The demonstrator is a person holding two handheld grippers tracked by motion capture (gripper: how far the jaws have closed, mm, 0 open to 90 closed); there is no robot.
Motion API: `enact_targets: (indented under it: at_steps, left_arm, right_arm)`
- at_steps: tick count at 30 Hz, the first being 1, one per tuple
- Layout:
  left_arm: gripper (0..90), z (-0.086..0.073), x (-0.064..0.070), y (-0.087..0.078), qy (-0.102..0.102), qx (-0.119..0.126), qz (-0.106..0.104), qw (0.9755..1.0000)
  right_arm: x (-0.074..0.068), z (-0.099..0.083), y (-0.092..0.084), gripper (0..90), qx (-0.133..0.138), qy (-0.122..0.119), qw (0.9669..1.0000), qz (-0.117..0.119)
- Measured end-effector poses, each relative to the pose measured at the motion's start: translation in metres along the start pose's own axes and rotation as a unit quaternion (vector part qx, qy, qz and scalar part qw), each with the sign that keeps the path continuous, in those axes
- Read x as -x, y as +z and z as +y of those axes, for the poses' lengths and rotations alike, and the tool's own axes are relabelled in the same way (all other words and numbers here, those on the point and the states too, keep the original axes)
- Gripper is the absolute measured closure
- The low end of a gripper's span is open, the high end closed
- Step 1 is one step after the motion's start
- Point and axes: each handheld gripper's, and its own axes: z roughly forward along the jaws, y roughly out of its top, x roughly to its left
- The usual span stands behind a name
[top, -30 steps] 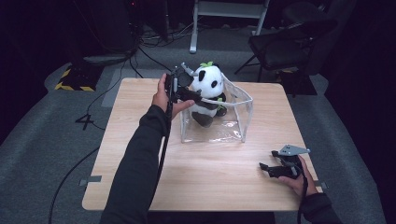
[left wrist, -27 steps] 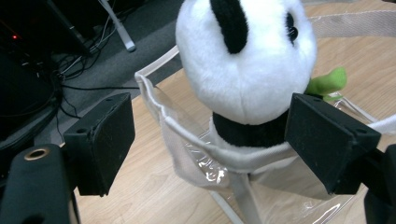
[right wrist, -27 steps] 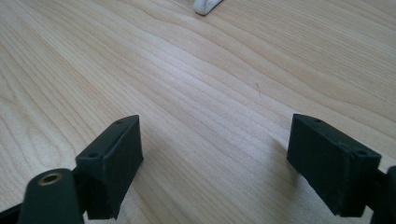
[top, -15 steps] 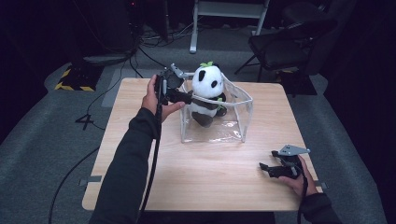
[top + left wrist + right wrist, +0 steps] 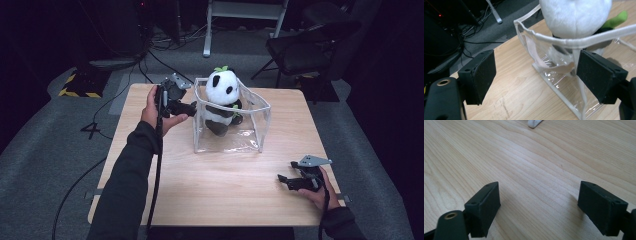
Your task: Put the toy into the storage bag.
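Left gripper [image 5: 189, 106] withdrawn from panda [image 5: 222, 95] toward table's [image 5: 210, 200] left edge, jaws apart, empty; right gripper [image 5: 286, 181] likewise agape near right edge; placement in clear bag [image 5: 250, 120] judged complete.

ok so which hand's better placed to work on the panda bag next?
Left, probably. Its tongs are open beside the clear bag holding the panda; the right tongs rest far off.

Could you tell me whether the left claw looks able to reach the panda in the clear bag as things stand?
Probably yes: the left claw is open beside the clear bag, whose top is open, and the panda sticks up above the rim. From the side, the bag's wall stands between them.
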Motion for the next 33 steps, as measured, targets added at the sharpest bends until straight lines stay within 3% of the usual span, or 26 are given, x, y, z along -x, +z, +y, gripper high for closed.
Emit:
enact_targets:
  at_steps: [6, 11, 14, 29, 33]
  left_arm:
    - [16.5, -0.011, -0.003, -0.002, 0.004, -0.006, -0.001, 1.0]
    - [16.5, -0.021, -0.005, -0.003, 0.009, -0.009, -0.014, 0.9998]
    - [16.2, -0.027, -0.004, -0.001, 0.014, -0.017, -0.003, 0.9998]
    - [16.2, -0.058, -0.005, 0.001, 0.024, -0.04, -0.004, 0.9989]
    - [16.2, -0.065, -0.004, -0.001, 0.035, -0.05, -0.001, 0.9981]
  right_arm:
    - [0.0, 0.0, 0.0, 17.9, 0.0, 0.0, 1.0, 0.0]
    - [0.0, 0.0, 0.0, 17.9, 0.0, 0.0, 1.0, 0.0]
    - [0.0, 0.0, 0.0, 17.9, 0.0, 0.001, 1.0, 0.0]
    - [0.0, 0.0, 0.0, 17.9, 0.0, 0.0, 1.0, 0.0]
    - [0.0, 0.0, 0.0, 17.9, 0.0, 0.0, 1.0, 0.0]
